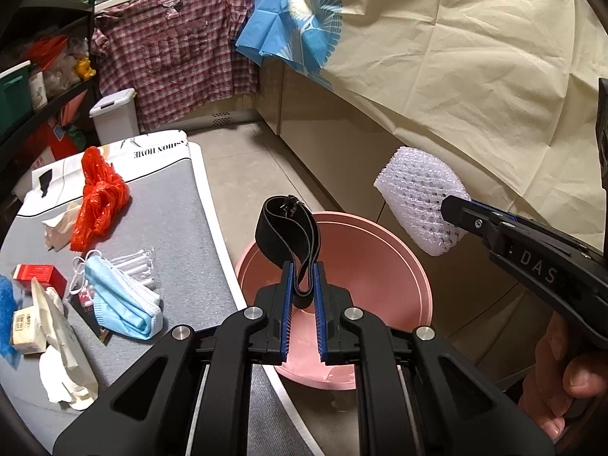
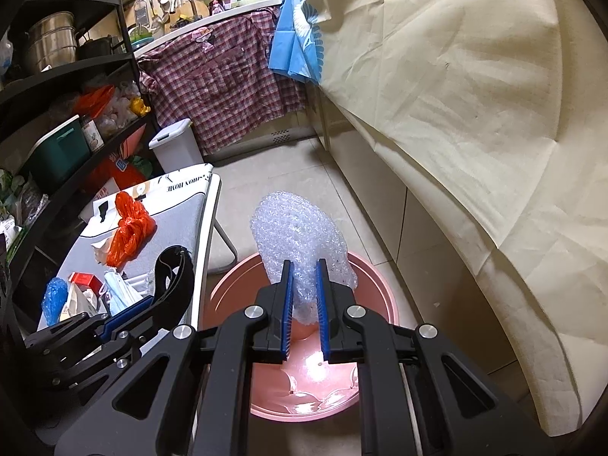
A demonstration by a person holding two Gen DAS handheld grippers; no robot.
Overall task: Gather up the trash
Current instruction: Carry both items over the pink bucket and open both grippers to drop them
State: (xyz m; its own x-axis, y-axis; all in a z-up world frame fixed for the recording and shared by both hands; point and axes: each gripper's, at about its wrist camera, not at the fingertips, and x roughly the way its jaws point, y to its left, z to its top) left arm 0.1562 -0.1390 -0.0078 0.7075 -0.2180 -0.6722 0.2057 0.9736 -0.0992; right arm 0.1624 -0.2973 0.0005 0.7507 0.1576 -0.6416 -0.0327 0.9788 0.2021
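Observation:
My left gripper is shut on a black elastic band that loops up above the fingertips, over the left rim of a pink basin on the floor. My right gripper is shut on a white foam net sleeve held over the same pink basin. In the left wrist view the right gripper comes in from the right with the foam net sleeve at its tip. The left gripper with the black band shows at the lower left of the right wrist view.
A grey board table carries a red plastic bag, blue face masks, a red box, small packets and crumpled paper. A white lidded bin stands behind it. Cream cloth covers the cabinets on the right; black shelves on the left.

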